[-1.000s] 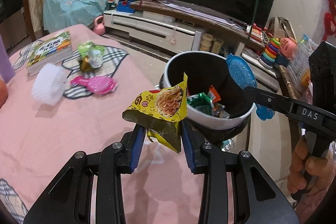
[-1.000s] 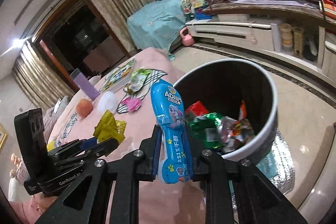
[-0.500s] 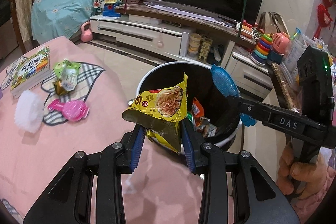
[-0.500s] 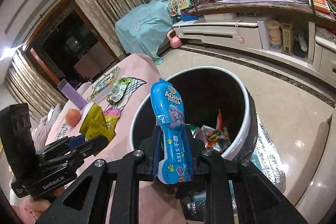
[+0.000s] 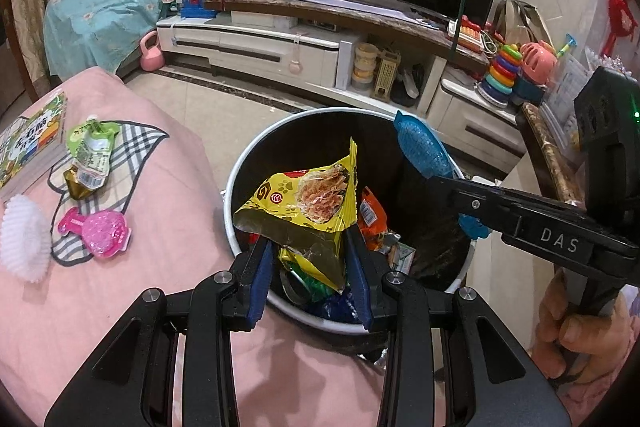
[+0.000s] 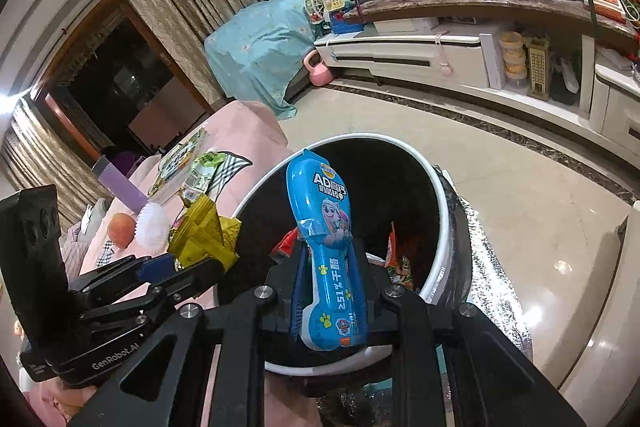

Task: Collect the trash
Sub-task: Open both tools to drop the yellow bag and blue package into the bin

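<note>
**Both grippers loaded over the trash bin**

Jaws closed on wrappers on both sides: our left gripper (image 5: 310, 275) pinches a crumpled yellow snack bag (image 5: 304, 203) between its blue pads, and our right gripper (image 6: 328, 291) is clamped nearly shut on a blue bone-shaped treat packet (image 6: 324, 247) that stands upright between its fingers.

We see both pieces of trash held above the open mouth of the white-rimmed bin (image 5: 240, 187), whose dark inside already holds several crumpled wrappers, orange and green among them. In the left wrist view the right gripper reaches in from the right edge with the blue packet's tip over the far rim, and a hand (image 5: 572, 331) grips its handle. In the right wrist view the left gripper (image 6: 192, 259) comes in from the left with the yellow bag at the near-left rim of the bin (image 6: 440, 219).

Beside the bin lies the pink cloth (image 5: 152, 211). On it we find a green drink pouch (image 5: 92, 155), a pink packet (image 5: 98, 233), a white foam net (image 5: 24, 239) and a picture book (image 5: 28, 143), all well apart from the bin.
</note>
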